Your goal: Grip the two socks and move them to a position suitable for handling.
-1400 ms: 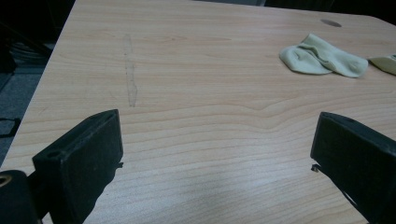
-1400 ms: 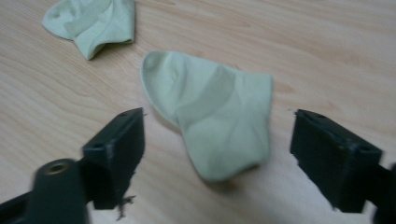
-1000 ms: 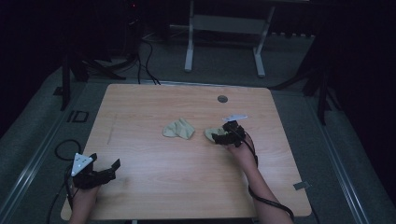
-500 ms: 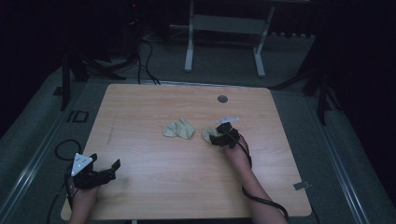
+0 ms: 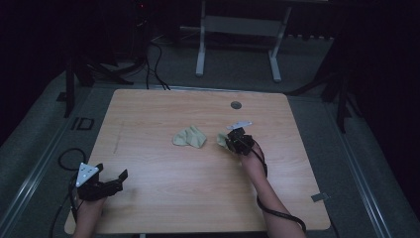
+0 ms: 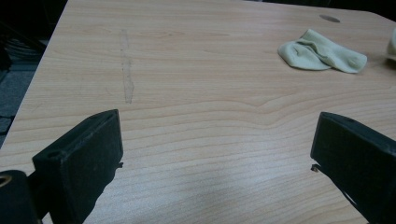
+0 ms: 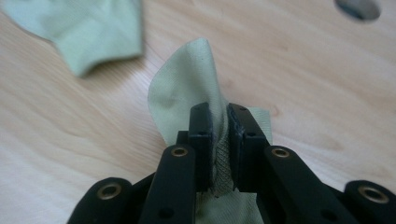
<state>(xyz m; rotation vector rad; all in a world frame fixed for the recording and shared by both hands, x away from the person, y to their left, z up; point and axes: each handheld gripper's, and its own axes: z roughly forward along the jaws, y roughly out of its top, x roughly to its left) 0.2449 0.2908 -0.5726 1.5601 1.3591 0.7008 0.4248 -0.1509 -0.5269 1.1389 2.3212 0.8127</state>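
Observation:
Two pale green socks lie on the wooden table (image 5: 163, 198). One sock (image 5: 189, 137) rests crumpled at the middle, and it also lies far off at the upper right of the left gripper view (image 6: 322, 57). My right gripper (image 5: 233, 143) has just been closing on the second sock (image 5: 221, 139). In the right gripper view the pads of my right gripper (image 7: 219, 116) pinch a raised fold of that sock (image 7: 191, 79). My left gripper (image 5: 116, 179) stands open near the front left corner. Between the jaws of my left gripper (image 6: 215, 154) there is nothing but bare wood.
A round cable hole (image 5: 236, 104) sits in the table top behind the socks. A faint pale streak (image 6: 126, 70) marks the wood on the left. Beyond the far edge stands a white desk frame (image 5: 237, 44) on dark carpet, with cables on the floor (image 5: 153, 59).
My right gripper has shifted slightly left onto the near sock and its jaws have closed on the cloth. The left gripper and the middle sock have not moved.

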